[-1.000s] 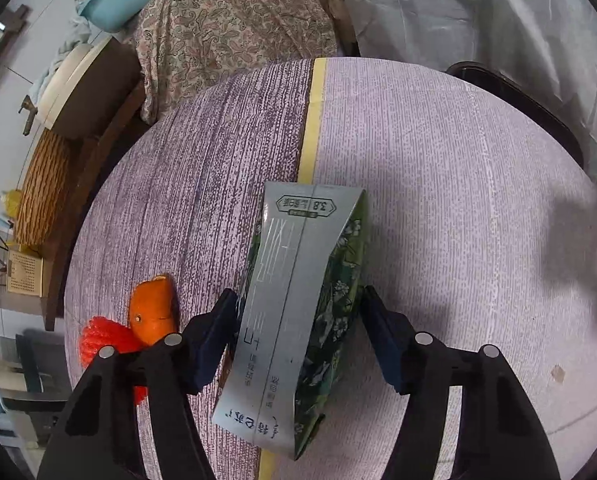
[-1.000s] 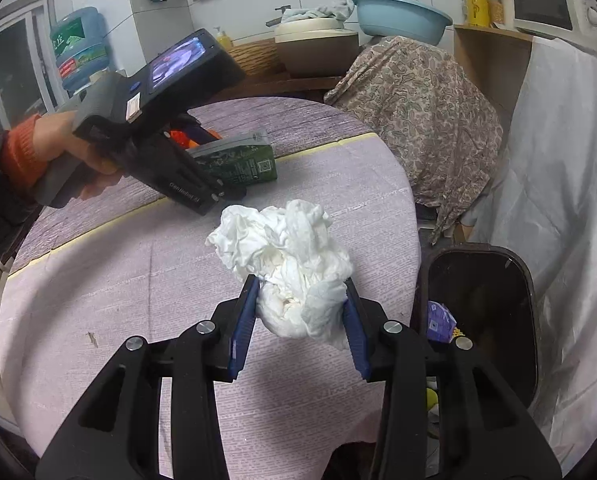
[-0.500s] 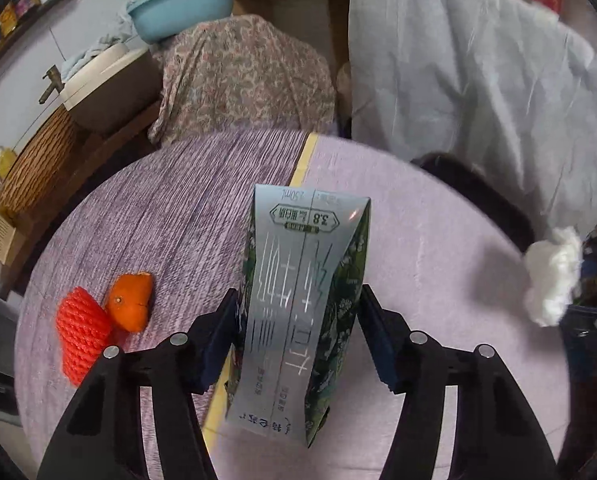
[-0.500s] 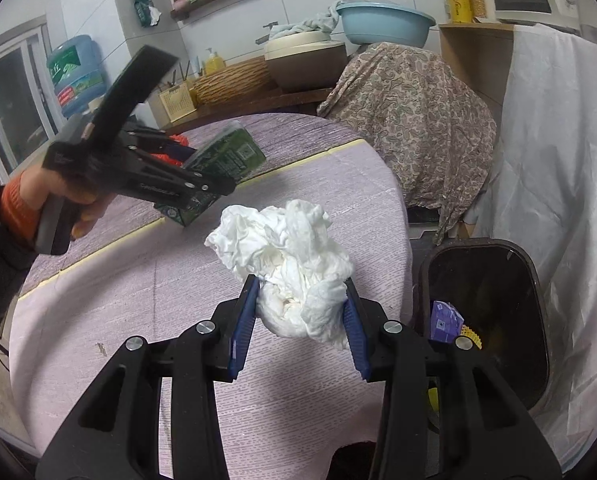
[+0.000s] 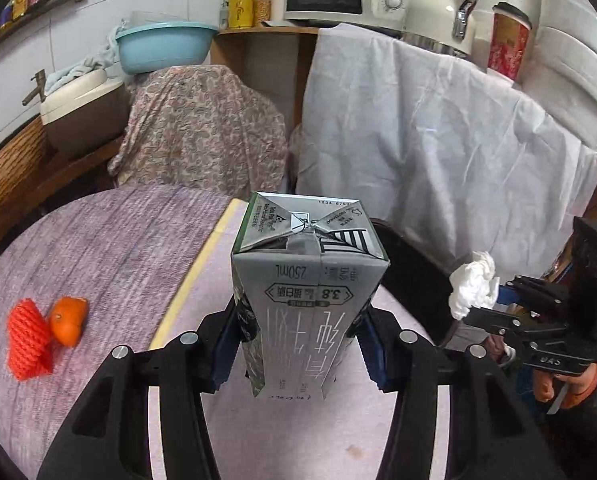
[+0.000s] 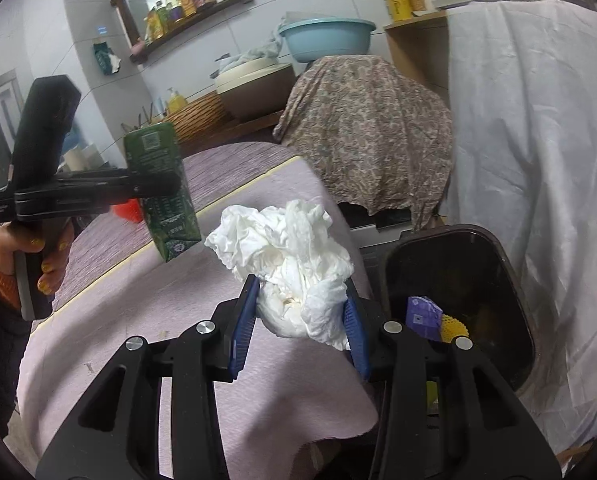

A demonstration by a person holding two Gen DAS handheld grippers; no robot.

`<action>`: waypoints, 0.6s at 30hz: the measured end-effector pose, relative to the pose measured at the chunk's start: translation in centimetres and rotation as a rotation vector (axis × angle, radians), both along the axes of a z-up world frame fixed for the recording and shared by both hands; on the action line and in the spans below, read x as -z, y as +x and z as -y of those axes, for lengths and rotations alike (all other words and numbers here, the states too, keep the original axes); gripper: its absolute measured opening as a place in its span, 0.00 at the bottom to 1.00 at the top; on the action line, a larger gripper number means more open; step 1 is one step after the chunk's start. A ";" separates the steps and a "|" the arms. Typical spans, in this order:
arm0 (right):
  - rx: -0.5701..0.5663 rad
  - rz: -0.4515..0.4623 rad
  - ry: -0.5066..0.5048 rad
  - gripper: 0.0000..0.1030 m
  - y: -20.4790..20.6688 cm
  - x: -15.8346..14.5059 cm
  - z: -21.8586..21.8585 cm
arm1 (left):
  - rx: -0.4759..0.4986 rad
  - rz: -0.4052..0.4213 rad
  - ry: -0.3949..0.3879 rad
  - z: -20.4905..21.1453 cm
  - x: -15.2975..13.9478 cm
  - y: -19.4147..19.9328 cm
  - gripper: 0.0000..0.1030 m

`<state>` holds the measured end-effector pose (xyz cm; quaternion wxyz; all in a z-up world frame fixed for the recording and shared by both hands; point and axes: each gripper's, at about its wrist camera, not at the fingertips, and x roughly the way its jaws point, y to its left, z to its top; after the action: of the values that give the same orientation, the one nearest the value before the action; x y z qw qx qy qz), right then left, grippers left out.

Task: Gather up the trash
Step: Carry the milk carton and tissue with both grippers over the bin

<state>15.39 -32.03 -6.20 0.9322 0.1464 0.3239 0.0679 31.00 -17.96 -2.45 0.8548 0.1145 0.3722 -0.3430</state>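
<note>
Left tongs [image 5: 298,344], just tightened, clamp the carton [image 5: 304,304]; right tongs [image 6: 298,320] clamp the tissue [image 6: 290,264] beyond the bench's [image 6: 258,392] edge, near the bin [image 6: 478,256], I'd say for dropping.

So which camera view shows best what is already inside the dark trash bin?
The right wrist view. It looks down into the open trash bin, where a purple packet and something yellow lie. In the left wrist view only a strip of the bin's dark rim shows behind the milk carton; its inside is hidden.

Bin [image 6: 494,272] mouth open beside table [image 6: 298,384]; draped cloth [image 6: 538,160] crowds its far side
</note>
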 end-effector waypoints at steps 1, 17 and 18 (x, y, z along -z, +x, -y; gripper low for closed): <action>0.012 0.000 0.006 0.40 -0.3 0.1 0.5 | 0.009 0.005 -0.001 0.4 0.0 -0.2 0.50; 0.231 -0.187 -0.017 0.41 1.6 8.8 9.1 | 0.141 -0.042 -0.133 12.2 0.4 -3.0 0.50; 0.239 -0.208 -0.002 0.42 2.0 9.8 9.5 | 0.141 -0.046 -0.126 12.9 0.9 -3.1 0.50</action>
<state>17.35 -41.58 -16.02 0.8951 0.1894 0.3992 -0.0595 27.88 -30.88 -3.31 0.8253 0.0783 0.3604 -0.4276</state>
